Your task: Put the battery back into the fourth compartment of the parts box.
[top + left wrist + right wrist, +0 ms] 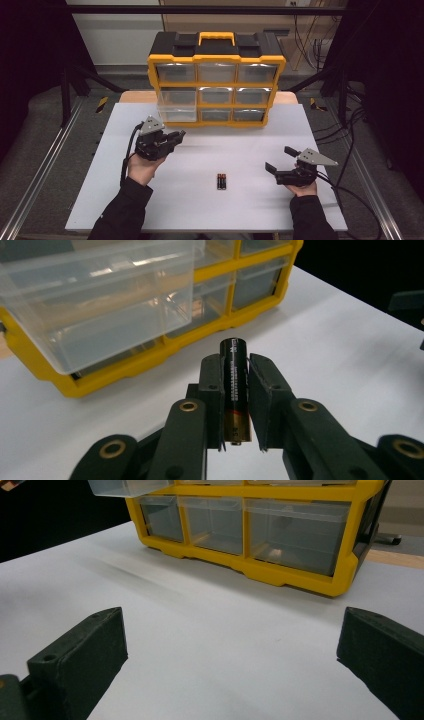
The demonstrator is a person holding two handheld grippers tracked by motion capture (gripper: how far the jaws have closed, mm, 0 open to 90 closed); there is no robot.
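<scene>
**Battery carried toward open drawer**

Left tool [235, 405] clenched on one battery [235, 385], held above desk [200, 165] nr pulled-out drawer [100, 305] of organiser [216, 80]. Right tool [280, 159] released, idle. Two batteries [221, 181] remain on desk. Next, est.: alignment over drawer, then release req'd.

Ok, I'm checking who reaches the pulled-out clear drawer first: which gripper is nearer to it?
Left. The left gripper, clamping a battery, sits just in front of the pulled-out drawer; the right gripper, open, waits far off to its right.
</scene>
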